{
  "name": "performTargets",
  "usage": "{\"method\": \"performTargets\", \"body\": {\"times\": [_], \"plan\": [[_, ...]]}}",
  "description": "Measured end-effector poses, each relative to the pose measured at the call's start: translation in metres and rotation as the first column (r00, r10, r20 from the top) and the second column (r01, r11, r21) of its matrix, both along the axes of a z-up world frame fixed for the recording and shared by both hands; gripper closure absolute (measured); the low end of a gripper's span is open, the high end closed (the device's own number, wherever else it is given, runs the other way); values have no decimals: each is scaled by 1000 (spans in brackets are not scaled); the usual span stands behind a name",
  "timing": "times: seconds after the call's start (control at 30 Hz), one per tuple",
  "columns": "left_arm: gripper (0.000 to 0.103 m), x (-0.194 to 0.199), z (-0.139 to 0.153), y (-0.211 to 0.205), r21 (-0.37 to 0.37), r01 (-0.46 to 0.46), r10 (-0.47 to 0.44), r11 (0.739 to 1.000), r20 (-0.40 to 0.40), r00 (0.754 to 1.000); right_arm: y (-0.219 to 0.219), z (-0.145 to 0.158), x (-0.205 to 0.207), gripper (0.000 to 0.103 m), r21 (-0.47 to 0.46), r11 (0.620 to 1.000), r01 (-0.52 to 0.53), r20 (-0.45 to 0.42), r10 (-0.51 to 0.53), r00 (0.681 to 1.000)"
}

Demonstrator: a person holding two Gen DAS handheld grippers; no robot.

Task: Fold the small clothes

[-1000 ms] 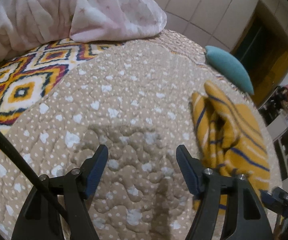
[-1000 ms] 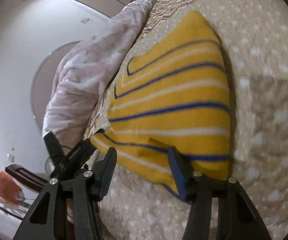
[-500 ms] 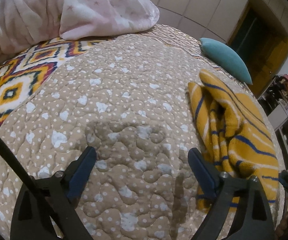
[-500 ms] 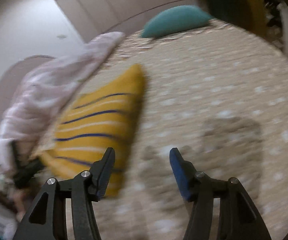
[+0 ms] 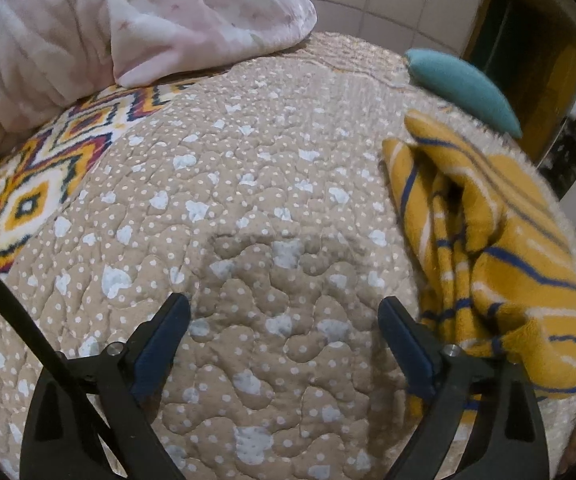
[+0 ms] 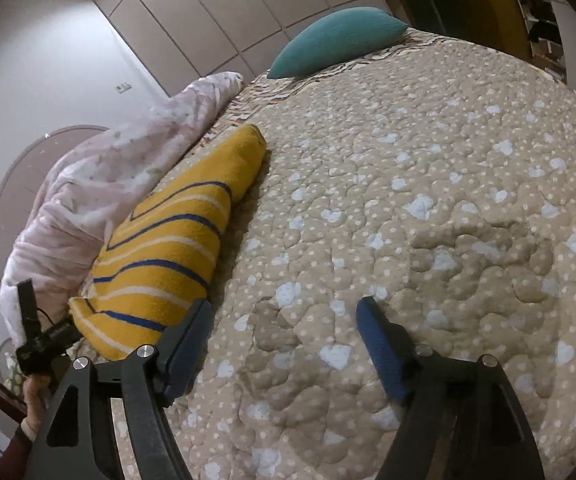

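A folded yellow garment with blue and white stripes (image 5: 499, 240) lies on the beige dotted quilt (image 5: 268, 184), at the right in the left wrist view. The same garment (image 6: 168, 248) lies at the left in the right wrist view. My left gripper (image 5: 284, 308) hovers over bare quilt to the garment's left, its jaws opening wide with nothing between them. My right gripper (image 6: 284, 312) is over bare quilt just right of the garment, its jaws opening, empty too. The left finger (image 6: 190, 340) stands close to the garment's near edge.
A pink floral duvet (image 5: 136, 28) is heaped at the back left of the bed. A teal cushion (image 5: 463, 84) lies at the far right edge. A patterned blanket (image 5: 40, 184) shows under the quilt. A hand with a black device (image 6: 40, 340) is at the bed's left edge.
My right gripper let go of the garment's near edge, swung right onto bare quilt and opened wider. My left gripper's jaws spread wider and it edged slightly toward the garment.
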State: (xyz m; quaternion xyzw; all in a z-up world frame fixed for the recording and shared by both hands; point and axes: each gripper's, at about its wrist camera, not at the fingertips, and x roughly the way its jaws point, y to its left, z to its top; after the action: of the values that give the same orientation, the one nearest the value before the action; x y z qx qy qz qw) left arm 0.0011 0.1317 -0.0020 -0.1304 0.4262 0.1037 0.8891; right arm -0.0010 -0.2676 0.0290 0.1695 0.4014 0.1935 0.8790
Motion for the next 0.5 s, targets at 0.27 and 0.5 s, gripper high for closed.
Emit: {"method": "performTargets", "body": {"times": [0.27, 0.5], "plan": [[6, 4, -3, -8, 72, 8, -5, 997, -47, 999, -1, 1, -4, 24, -16, 1000, -1, 2, 1, 1000], [0, 13, -5, -11, 97, 35, -26, 995, -96, 995, 4, 2, -12, 19, -55, 998, -15, 2, 15, 1000]]}}
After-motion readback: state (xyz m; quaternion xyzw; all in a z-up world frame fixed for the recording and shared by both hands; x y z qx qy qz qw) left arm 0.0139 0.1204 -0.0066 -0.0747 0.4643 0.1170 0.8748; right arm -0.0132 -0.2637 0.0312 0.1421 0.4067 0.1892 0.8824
